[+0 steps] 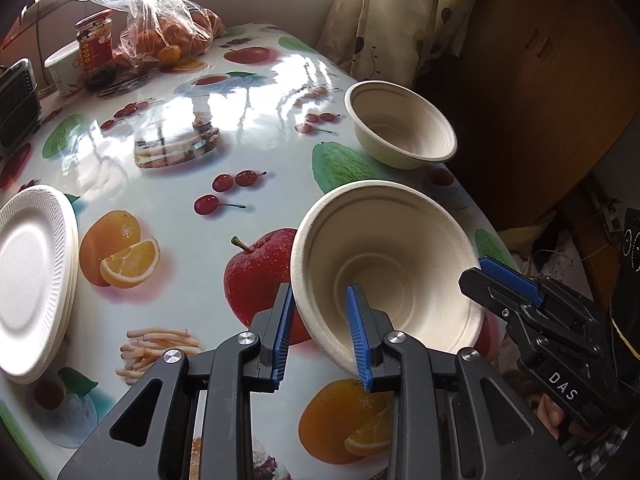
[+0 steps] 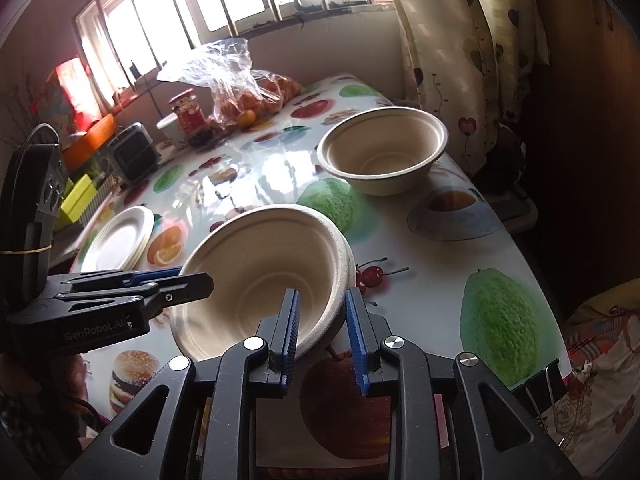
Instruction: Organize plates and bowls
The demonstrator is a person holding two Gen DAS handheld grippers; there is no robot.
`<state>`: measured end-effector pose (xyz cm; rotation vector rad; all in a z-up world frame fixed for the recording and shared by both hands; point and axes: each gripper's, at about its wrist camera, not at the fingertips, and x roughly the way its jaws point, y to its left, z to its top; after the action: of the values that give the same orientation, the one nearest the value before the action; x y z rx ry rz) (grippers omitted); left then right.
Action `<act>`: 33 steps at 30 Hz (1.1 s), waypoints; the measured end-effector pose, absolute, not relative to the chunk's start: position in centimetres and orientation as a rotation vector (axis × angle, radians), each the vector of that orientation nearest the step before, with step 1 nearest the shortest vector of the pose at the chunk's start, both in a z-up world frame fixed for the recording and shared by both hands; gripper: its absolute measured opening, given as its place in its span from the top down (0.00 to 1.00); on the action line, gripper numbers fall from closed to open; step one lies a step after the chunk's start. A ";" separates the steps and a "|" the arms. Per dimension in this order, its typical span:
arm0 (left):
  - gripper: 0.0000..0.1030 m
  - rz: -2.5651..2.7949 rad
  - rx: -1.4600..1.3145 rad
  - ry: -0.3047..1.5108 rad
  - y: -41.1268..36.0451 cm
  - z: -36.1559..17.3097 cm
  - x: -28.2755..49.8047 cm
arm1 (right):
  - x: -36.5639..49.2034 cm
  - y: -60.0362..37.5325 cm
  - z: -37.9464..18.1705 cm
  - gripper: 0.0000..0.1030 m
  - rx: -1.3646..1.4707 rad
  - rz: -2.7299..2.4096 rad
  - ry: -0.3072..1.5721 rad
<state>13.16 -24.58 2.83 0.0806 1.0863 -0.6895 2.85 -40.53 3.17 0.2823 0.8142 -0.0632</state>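
Tilted beige bowl (image 1: 384, 256), upright bowl (image 1: 400, 124), stacked plates (image 1: 32, 276)

White letters reading "DAS" run along the black body of the right gripper (image 1: 510, 284), seen from the left wrist. From the right wrist, "GenRobot.AI" is printed in grey on the black side of the left gripper (image 2: 176, 280). The red jar's (image 1: 94, 42) label is too blurred to read.

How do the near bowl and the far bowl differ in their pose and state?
The near bowl is tilted, its opening turned toward the cameras; the far bowl stands upright on the table. The near bowl's rim sits between the jaws of the left gripper and the right gripper; nothing touches the far bowl. Both look like matching beige, empty paper bowls.
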 end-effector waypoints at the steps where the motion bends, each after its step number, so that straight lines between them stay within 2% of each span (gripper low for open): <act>1: 0.67 -0.690 0.081 1.085 -24.6 2.8 13.2 | 2.8 -40.5 3.1 0.77 0.282 -0.063 0.814; 2: 0.63 -0.689 0.080 1.086 -24.6 2.8 13.2 | 2.9 -40.5 3.1 0.76 0.282 -0.064 0.815; 5: 0.63 -0.687 0.079 1.087 -24.6 2.8 13.3 | 2.8 -40.5 3.1 0.75 0.283 -0.064 0.814; 19: 0.58 -0.637 0.102 1.056 -24.3 3.4 13.9 | 2.9 -40.9 4.1 0.53 0.280 -0.088 0.777; 33: 0.58 -0.630 0.114 0.994 -25.3 5.8 17.8 | 4.7 -43.0 5.9 0.51 0.274 -0.163 0.745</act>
<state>17.77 -25.28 5.83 0.1138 0.9940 -0.6298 4.71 -42.97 5.88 0.2744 0.7452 -0.1630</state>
